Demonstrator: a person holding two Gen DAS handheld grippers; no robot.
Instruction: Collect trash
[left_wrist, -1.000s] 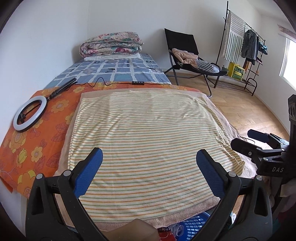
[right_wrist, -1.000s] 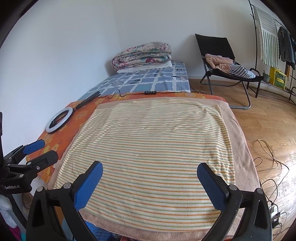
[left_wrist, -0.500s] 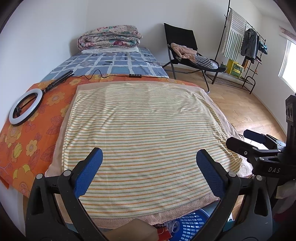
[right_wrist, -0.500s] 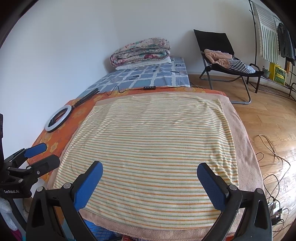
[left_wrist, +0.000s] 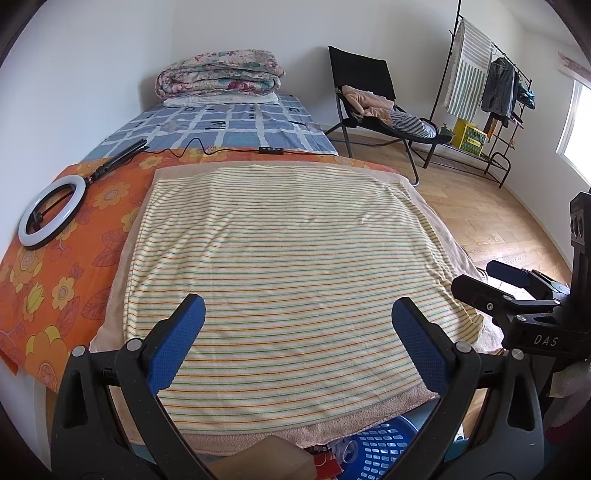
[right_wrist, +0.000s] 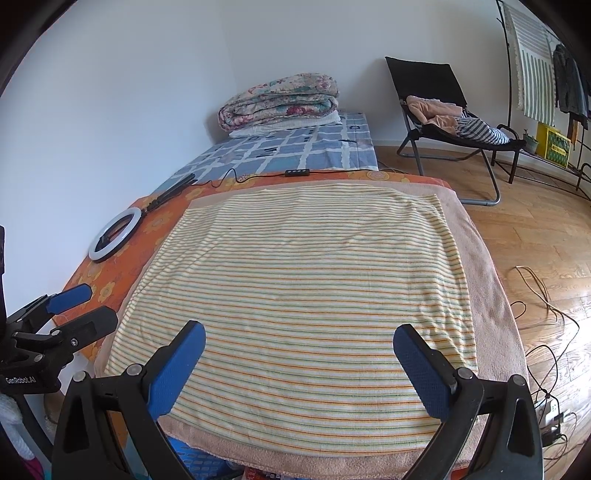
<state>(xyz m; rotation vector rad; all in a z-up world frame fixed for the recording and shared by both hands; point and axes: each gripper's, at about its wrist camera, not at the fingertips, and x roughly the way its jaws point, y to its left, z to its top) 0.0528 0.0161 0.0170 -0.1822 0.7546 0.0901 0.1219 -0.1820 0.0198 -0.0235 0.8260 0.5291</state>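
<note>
With my left tool (left_wrist: 295, 325) and right tool (right_wrist: 299, 349) both spread wide and empty, I risk snagging the yellow striped towel (left_wrist: 295, 266), seeing no trash there.

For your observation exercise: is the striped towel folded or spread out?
Spread out: the striped towel lies flat in one layer, its edges visible.

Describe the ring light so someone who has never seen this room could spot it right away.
Start at the striped towel spread across the table, then look left to the orange floral cloth beside the wall. The ring light lies flat there: a white hoop with a black stand, the only round thing on that cloth.
</note>
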